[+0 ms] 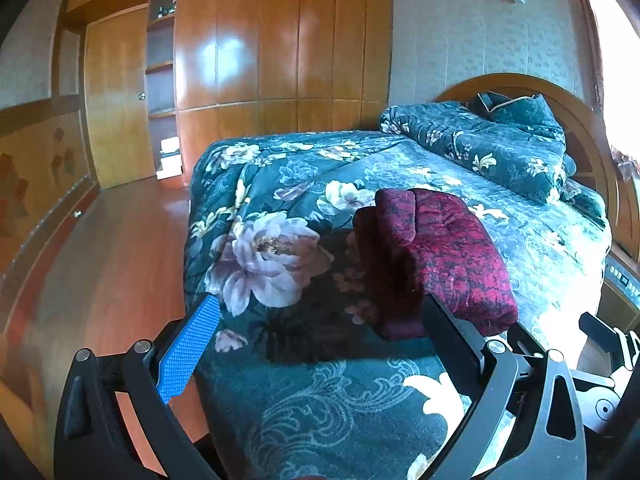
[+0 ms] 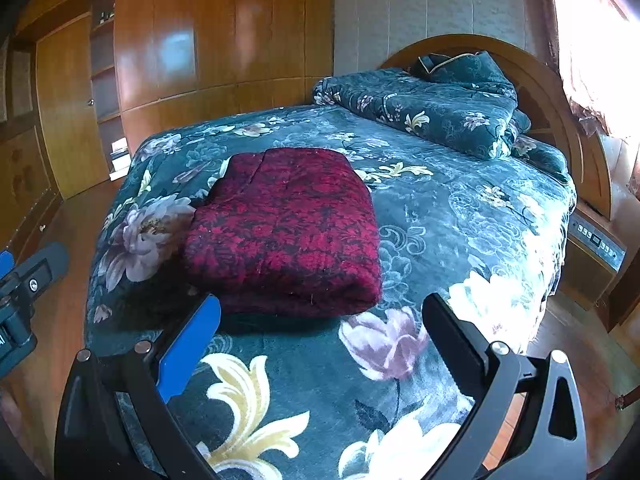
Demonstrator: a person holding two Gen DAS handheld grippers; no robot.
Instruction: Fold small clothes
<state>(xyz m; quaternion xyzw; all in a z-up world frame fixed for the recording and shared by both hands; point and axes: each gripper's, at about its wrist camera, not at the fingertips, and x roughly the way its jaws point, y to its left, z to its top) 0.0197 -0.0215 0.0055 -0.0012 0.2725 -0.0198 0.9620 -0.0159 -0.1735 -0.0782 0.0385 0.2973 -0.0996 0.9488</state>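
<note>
A dark red patterned garment (image 2: 284, 232) lies folded into a thick rectangle on the green floral bedspread (image 2: 460, 216). In the left wrist view the same folded garment (image 1: 444, 256) sits ahead and to the right, its near corner just behind my right-hand finger. My left gripper (image 1: 320, 316) is open above the bed's near corner, nothing between its fingers. My right gripper (image 2: 320, 316) is open too, hovering just in front of the garment's near edge without touching it. Part of the left gripper (image 2: 24, 288) shows at the left edge of the right wrist view.
A rolled floral quilt (image 2: 420, 108) and a pillow lie by the wooden headboard (image 2: 560, 92). Wooden wardrobes (image 1: 276, 40) line the far wall. A wooden floor (image 1: 116, 248) runs left of the bed. A bedside unit with a control panel (image 2: 598, 240) stands right.
</note>
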